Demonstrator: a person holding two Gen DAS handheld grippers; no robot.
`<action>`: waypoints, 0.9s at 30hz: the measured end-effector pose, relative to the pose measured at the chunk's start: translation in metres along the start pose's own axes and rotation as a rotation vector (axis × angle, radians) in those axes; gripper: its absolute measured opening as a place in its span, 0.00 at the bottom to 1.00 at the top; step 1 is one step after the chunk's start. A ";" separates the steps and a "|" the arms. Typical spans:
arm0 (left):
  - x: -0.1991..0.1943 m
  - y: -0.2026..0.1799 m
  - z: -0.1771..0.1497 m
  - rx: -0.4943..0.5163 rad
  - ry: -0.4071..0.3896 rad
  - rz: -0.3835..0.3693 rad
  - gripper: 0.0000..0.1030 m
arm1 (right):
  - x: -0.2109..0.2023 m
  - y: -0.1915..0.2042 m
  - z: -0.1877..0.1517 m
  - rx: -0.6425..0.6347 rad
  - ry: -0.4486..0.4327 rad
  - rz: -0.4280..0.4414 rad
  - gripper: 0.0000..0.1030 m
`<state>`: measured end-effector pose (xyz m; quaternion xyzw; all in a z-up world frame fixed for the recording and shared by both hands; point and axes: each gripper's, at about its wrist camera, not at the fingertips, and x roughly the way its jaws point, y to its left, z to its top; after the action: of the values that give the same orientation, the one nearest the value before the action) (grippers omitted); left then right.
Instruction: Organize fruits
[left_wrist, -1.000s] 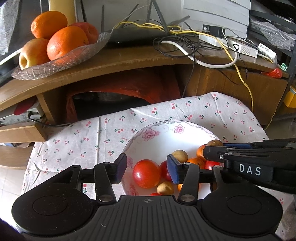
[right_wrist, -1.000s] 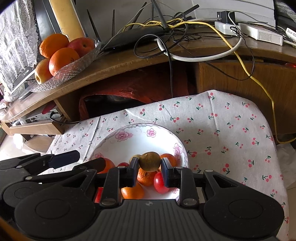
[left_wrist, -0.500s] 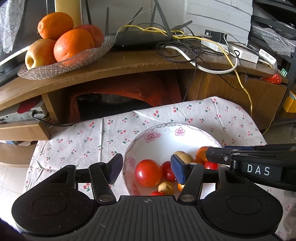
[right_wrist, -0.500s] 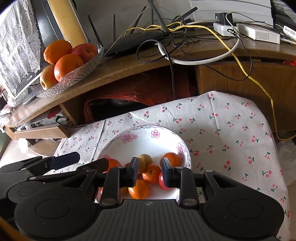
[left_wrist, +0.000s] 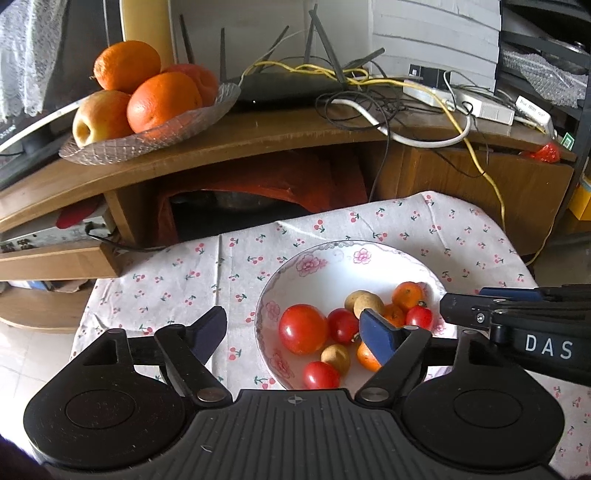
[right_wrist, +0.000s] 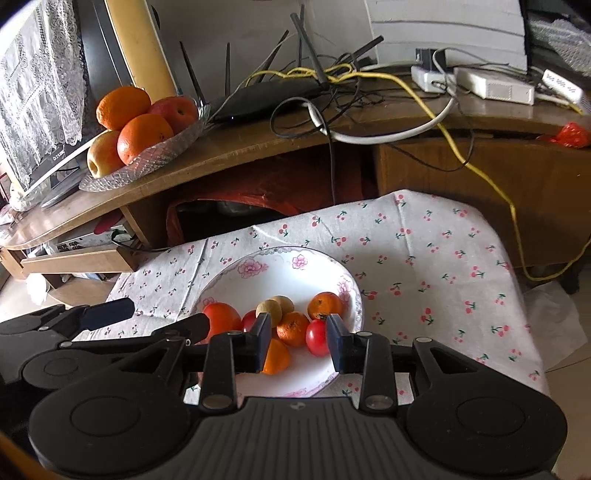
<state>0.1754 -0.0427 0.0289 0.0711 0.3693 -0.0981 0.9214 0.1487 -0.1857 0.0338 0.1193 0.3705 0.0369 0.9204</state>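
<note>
Both grippers, left and right, jaws apart, apparently empty, above fruit bowl.

One flowered bowl at centre, and in it four tomatoes: a big one at nine o'clock and three small. Three little oranges toward three o'clock, three pale brown fruits among them. Up at ten o'clock, one glass dish with two large oranges and two apples. Two grippers.
</note>
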 end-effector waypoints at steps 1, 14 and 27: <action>-0.002 0.000 -0.001 -0.001 -0.005 0.002 0.84 | -0.003 0.001 -0.001 -0.002 -0.007 -0.005 0.34; -0.037 -0.004 -0.015 -0.012 -0.079 0.045 1.00 | -0.045 0.007 -0.023 -0.008 -0.065 -0.019 0.36; -0.071 -0.015 -0.037 0.073 -0.126 0.102 1.00 | -0.078 0.014 -0.057 -0.018 -0.084 -0.022 0.39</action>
<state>0.0968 -0.0407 0.0510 0.1173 0.3025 -0.0687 0.9434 0.0537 -0.1734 0.0502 0.1084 0.3324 0.0248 0.9366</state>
